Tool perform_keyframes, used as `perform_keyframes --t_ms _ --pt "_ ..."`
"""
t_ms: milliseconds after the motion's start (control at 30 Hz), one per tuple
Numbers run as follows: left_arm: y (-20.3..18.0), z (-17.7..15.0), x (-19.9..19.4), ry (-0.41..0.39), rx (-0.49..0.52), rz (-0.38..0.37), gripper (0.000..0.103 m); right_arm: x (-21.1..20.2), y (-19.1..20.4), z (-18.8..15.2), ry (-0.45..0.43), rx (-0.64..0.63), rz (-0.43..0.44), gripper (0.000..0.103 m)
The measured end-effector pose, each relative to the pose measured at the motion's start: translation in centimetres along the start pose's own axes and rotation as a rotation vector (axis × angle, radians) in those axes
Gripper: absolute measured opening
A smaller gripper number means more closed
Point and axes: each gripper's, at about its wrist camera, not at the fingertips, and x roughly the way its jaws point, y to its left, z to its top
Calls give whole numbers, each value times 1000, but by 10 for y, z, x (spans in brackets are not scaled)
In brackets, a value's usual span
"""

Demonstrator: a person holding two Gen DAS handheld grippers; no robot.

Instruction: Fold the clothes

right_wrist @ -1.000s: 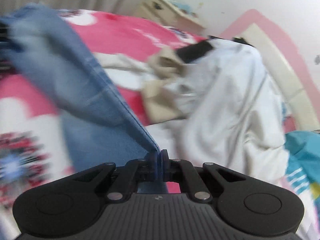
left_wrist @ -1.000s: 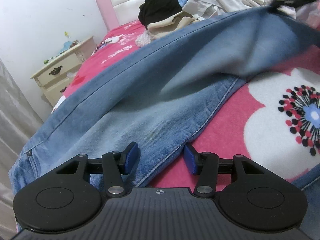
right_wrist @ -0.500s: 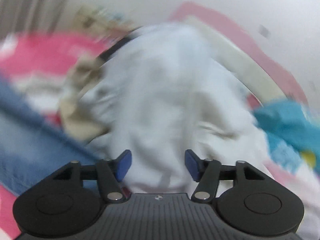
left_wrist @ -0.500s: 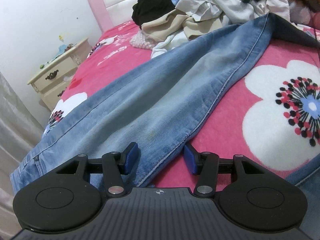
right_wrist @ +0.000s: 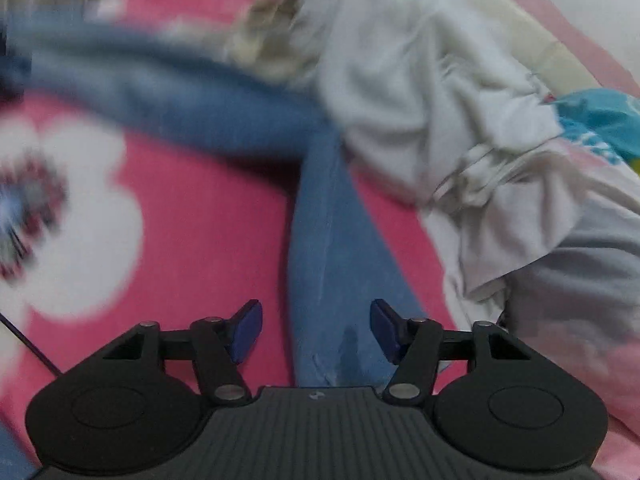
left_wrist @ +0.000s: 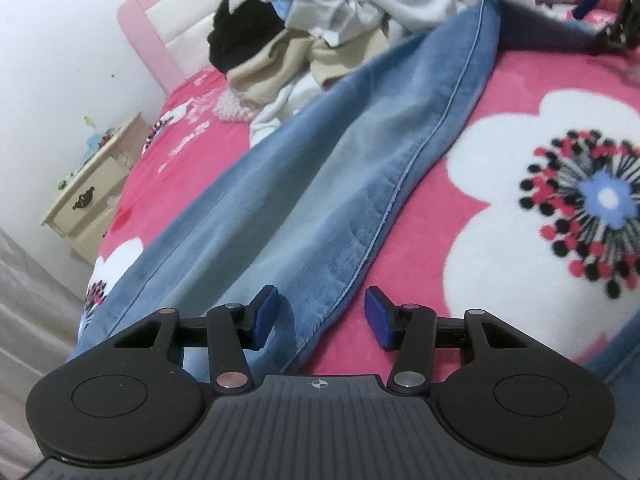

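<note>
A pair of light blue jeans (left_wrist: 340, 168) lies stretched across the pink flowered blanket (left_wrist: 500, 128), one leg running from the near left up to the far right. My left gripper (left_wrist: 322, 314) hovers open over the jeans' near seam edge, nothing between its fingers. In the right wrist view the other leg of the jeans (right_wrist: 336, 240) runs straight toward me, and my right gripper (right_wrist: 316, 330) is open just above it, holding nothing. The right gripper (left_wrist: 612, 4) also shows at the top right of the left wrist view, past the far end of the leg.
A heap of unfolded clothes (left_wrist: 340, 28), white, beige and black, is piled by the pink headboard (left_wrist: 160, 36). White and grey garments (right_wrist: 460, 120) lie right of the jeans, with a teal item (right_wrist: 600, 120) behind. A cream nightstand (left_wrist: 88, 196) stands left of the bed.
The right gripper let go of the jeans leg it was holding up and opened; the leg dropped flat on the blanket. The right gripper then swung down over the other leg. The left barely moved.
</note>
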Motion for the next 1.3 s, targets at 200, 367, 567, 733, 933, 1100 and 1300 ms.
perform_keyframes --t_ms 200,367,567,733,933,1100,1300 --pt "8 6 -6 -19 15 -34 6 -6 -5 -6 35 -208 -155 3" --pt "40 11 -37 -76 -53 -164 5 -1 -1 -48 93 -492 -212 3" --pt "46 2 -31 -9 -44 -339 5 4 4 -99 164 -834 -278 3" --pt "45 -9 -9 110 -74 -413 11 1 5 -128 214 -1021 -312 13" --pt "68 -9 -31 56 -216 -461 29 -55 -43 -78 218 -458 -103 60" --pt "77 -1 -33 16 -347 -439 32 -67 -130 -44 129 250 -4 69" --pt "61 1 -22 30 -424 -424 32 1 -191 -55 223 947 22 72"
